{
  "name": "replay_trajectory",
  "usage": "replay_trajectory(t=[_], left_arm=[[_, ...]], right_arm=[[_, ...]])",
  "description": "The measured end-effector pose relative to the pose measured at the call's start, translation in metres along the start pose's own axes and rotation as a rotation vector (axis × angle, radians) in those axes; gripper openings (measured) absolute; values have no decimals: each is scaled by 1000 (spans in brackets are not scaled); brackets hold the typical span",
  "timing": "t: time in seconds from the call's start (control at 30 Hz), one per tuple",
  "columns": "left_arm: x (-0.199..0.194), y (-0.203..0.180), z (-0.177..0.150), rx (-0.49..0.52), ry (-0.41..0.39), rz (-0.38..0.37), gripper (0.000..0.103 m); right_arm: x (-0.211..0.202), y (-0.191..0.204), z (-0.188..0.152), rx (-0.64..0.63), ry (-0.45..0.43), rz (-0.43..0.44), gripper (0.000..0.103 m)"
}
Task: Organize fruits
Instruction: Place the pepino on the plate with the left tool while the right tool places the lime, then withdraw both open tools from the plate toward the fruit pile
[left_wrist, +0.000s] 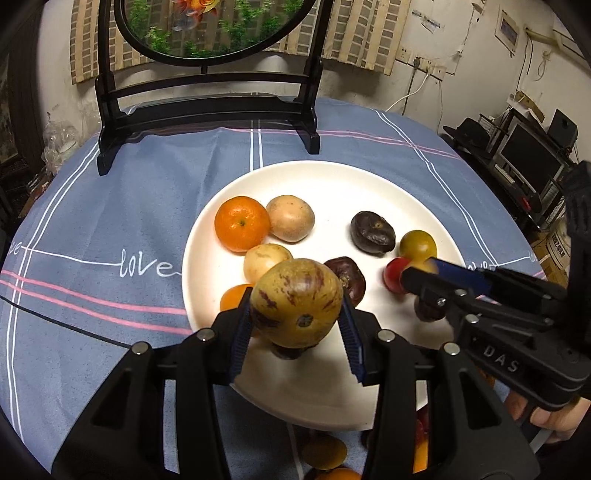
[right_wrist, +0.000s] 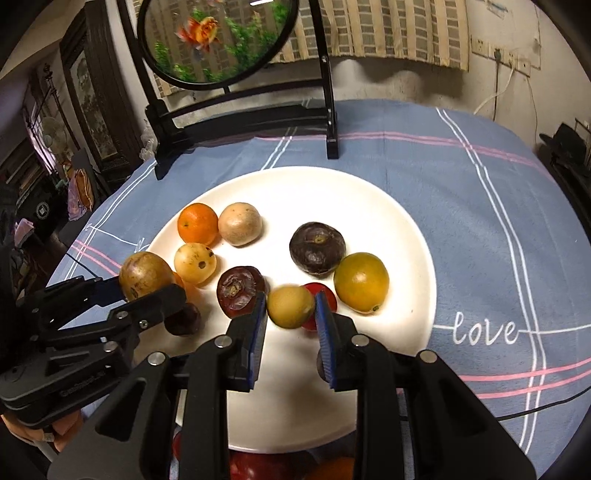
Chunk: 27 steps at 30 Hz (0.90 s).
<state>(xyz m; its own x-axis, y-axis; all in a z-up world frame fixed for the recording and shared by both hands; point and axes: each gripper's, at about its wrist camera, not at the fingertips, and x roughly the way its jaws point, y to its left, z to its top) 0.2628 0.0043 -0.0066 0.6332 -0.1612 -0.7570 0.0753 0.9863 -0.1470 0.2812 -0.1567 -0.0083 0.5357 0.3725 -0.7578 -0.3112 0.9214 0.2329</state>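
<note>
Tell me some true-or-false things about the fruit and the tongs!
1. The left tongs hold a speckled fruit. True.
2. The plate is blue. False: the plate is white; the cloth under it is blue.
3. An orange sits on the plate, touching a tan fruit. True.
4. The right tongs hover over bare cloth. False: the right tongs are over the plate, with a small yellow fruit between their tips.
5. The cloth says "love". True.
</note>
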Motion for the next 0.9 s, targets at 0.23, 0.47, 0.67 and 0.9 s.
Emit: replay_trajectory(t=[0.23, 0.47, 0.67, 0.9], left_arm=[[-18, -2, -2, -6, -48, -5, 58], [-41, -10, -14, 10, -67, -17, 62], [-64, -17, -38, 36, -76, -18, 67], [-80, -23, -75, 45, -48, -34, 71]], right_arm=[[-16, -9, -7, 38, -10, 12, 32], [-44, -12, -22, 33, -40, -3, 37], [-79, -12, -49, 13, -99, -46, 60], [-102, -17, -84, 16, -80, -62, 62]])
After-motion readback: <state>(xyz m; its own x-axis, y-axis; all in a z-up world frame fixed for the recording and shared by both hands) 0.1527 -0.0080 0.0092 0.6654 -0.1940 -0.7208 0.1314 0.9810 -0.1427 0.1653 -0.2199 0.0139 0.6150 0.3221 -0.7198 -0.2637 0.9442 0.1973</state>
